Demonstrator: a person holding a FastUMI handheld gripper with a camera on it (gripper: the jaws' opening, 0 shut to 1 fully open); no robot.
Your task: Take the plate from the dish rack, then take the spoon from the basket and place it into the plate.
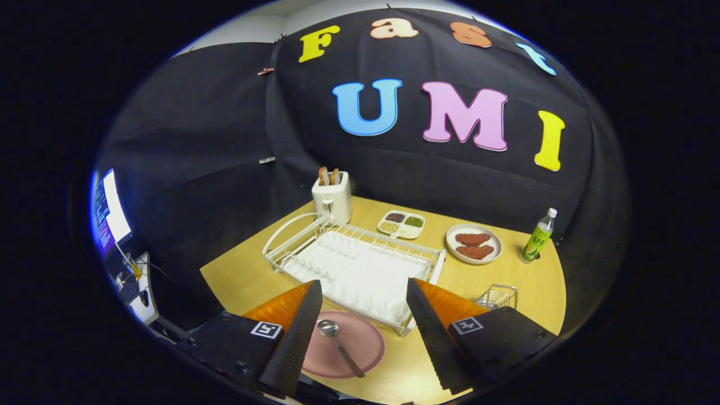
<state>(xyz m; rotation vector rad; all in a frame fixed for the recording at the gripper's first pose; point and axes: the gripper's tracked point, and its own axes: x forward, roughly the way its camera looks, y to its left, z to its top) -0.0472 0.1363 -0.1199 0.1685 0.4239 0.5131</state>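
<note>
A pink plate [360, 343] lies flat on the wooden table, close below and between my fingers. A metal spoon [339, 346] rests on the plate, bowl toward the rack and handle pointing back at me. My gripper [364, 332] hangs above the plate, open wide, with nothing between its fingers. The white wire dish rack [351, 264] stands just beyond the plate. Its slots hold no dishes. A small wire basket [496, 296] sits to the right of the rack, partly hidden behind my right finger [430, 332].
A white toaster [332, 199] with bread stands behind the rack. Beside it are a divided dish of condiments [401, 224], a plate with meat patties [473, 244] and a green bottle [538, 236]. A lit screen [109, 211] stands off the table's left edge.
</note>
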